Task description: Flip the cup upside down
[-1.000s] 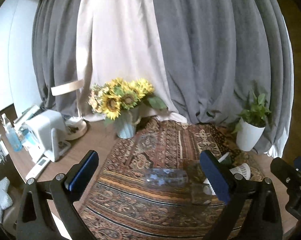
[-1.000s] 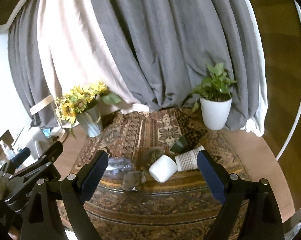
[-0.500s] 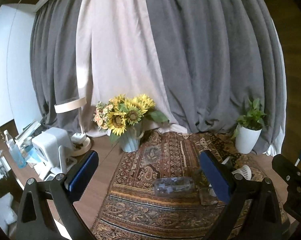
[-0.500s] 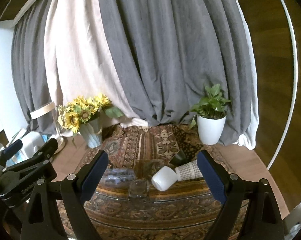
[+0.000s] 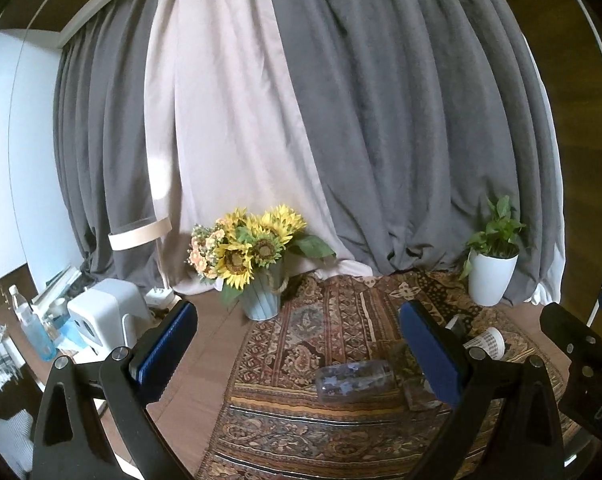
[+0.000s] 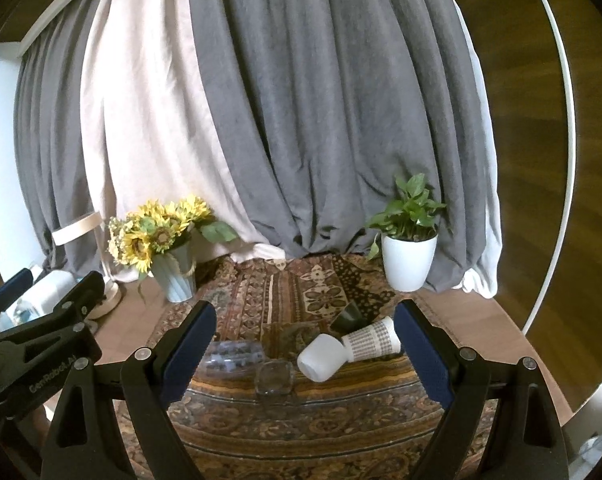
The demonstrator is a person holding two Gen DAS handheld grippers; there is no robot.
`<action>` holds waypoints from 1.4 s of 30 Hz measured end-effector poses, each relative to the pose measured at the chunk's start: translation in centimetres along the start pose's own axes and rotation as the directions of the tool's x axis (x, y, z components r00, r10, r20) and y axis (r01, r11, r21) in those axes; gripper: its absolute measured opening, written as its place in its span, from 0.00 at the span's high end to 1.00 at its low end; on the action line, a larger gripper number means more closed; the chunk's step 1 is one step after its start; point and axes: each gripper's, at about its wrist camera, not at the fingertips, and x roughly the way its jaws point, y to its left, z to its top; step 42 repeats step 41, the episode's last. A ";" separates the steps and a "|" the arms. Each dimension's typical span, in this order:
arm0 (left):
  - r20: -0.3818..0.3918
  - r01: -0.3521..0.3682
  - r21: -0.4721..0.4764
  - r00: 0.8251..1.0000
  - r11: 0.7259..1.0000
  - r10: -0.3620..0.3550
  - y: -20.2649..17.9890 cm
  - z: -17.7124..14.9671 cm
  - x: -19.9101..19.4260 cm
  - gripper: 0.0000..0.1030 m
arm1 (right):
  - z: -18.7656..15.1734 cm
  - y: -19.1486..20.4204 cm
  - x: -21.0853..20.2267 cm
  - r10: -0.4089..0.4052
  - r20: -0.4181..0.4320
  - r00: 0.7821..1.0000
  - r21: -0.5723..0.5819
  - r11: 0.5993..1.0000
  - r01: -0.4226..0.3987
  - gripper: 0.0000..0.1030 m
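Two grippers agape and empty, patterned rug (image 6: 301, 420), grey curtains (image 6: 321, 120), sunflowers (image 5: 253, 248)

Wooden table (image 6: 125, 328) carries patterned rug (image 6: 301, 412). On rug, relative to white cup (image 6: 320, 357) lying on side: checked cup (image 6: 371, 343) touching right, dark cup (image 6: 348, 319) behind, glass (image 6: 274, 378) front-left, clear bottle (image 6: 233, 360) farther left.

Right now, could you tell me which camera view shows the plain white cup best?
The right wrist view: the white cup lies on its side in full view between the open fingers. In the left wrist view that gripper's own finger hides it.
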 end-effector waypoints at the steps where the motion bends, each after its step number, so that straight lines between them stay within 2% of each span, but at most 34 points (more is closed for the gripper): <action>1: 0.000 0.000 -0.001 1.000 1.000 0.000 0.0 0.0 0.0 0.00 | 0.0 0.0 0.0 -0.002 0.001 1.000 -0.001 1.000 0.002 0.12; 42: -0.002 0.013 0.001 1.000 1.000 -0.013 0.9 0.2 1.2 0.00 | 0.5 0.5 0.7 -0.006 0.002 1.000 -0.023 1.000 0.006 0.12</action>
